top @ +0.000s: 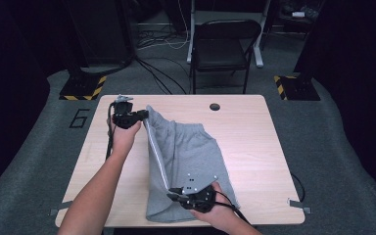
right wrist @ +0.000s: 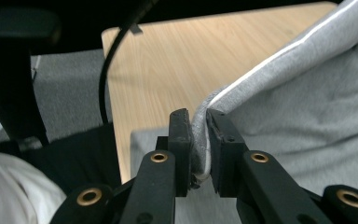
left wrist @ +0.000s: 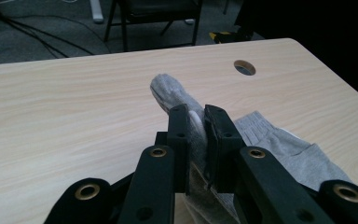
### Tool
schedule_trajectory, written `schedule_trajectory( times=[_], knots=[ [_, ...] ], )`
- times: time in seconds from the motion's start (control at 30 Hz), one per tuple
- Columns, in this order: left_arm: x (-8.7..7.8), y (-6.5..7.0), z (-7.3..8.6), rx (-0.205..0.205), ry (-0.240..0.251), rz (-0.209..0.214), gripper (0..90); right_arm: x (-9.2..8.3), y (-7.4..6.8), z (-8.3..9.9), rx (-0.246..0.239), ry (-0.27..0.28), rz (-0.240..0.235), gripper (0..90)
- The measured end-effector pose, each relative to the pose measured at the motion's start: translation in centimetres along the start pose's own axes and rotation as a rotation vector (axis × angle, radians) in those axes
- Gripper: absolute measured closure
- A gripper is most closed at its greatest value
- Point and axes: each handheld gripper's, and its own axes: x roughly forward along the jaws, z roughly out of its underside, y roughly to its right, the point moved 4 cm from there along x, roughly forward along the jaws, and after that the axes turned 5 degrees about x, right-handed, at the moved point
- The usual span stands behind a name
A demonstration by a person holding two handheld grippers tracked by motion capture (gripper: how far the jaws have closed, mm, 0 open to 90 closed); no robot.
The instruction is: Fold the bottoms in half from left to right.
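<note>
Currently, grey shorts [top: 186,161] are spread at the table [top: 254,142] centre, their long axis running from 11 to 5 o'clock. One lifted edge is stretched between both tools: the left gripper [left wrist: 196,122] is clamped on its far end, the right gripper [right wrist: 198,129] on its near end. A fold toward 3 o'clock is judged likely.

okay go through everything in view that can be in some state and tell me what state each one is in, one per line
Grey shorts: on the table, left edge lifted and pulled taut between both grippers.
Left gripper: shut on the shorts' far end.
Right gripper: shut on the shorts' white-striped edge, near end.
Folding chair: unfolded, unoccupied.
</note>
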Motion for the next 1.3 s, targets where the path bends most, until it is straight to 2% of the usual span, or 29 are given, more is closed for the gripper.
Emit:
schedule_trajectory(
  times=[0.03,0.1,0.17,0.3,0.33,0.53,0.7,0.87,0.9,0.97,1.07,1.13,1.3],
  knots=[
    [-0.2,-0.3,0.0,-0.004,-0.009,-0.005,81.1,0.1,0.0,-0.5,-0.006,0.009,-0.004,79.7],
    [-0.3,-0.7,-0.1,-0.027,0.008,-0.018,81.2,0.3,-0.2,-1.4,-0.005,0.030,-0.020,79.7],
    [-0.5,-1.1,-0.2,-0.029,0.003,-0.025,81.2,0.4,-0.3,-2.4,-0.002,0.051,-0.031,79.7],
    [-0.3,-1.0,-0.8,-0.026,-0.003,-0.027,81.1,0.4,-0.5,-3.3,-0.028,0.052,-0.030,79.7],
    [-0.1,-0.9,-0.9,-0.011,-0.017,-0.021,81.1,0.3,-0.4,-3.3,-0.031,0.050,-0.030,79.7],
    [1.8,1.0,-1.3,0.007,-0.016,-0.007,81.1,-1.4,0.6,-1.9,-0.010,0.044,0.010,80.1],
    [3.1,3.2,-1.8,0.011,0.003,0.011,81.1,-3.2,1.5,-0.2,0.029,0.038,0.038,80.6],
    [4.6,4.9,-2.1,0.027,0.001,0.038,81.1,-4.9,1.9,1.1,0.066,0.052,0.079,80.6],
    [4.6,4.9,-2.1,0.027,0.001,0.038,81.1,-4.9,1.9,1.1,0.066,0.052,0.079,80.6],
    [5.3,5.4,-2.2,0.032,-0.002,0.053,81.1,-5.7,2.1,1.8,0.070,0.042,0.111,80.6],
    [5.8,6.0,-2.3,0.031,0.000,0.057,81.1,-6.1,2.3,2.1,0.075,0.036,0.121,80.7],
    [6.3,6.5,-2.4,0.040,0.001,0.069,81.1,-6.7,2.8,2.7,0.116,0.038,0.134,81.0],
    [7.1,7.5,-2.5,0.063,-0.002,0.078,81.1,-7.4,2.9,3.2,0.139,0.039,0.156,81.2]
  ],
)
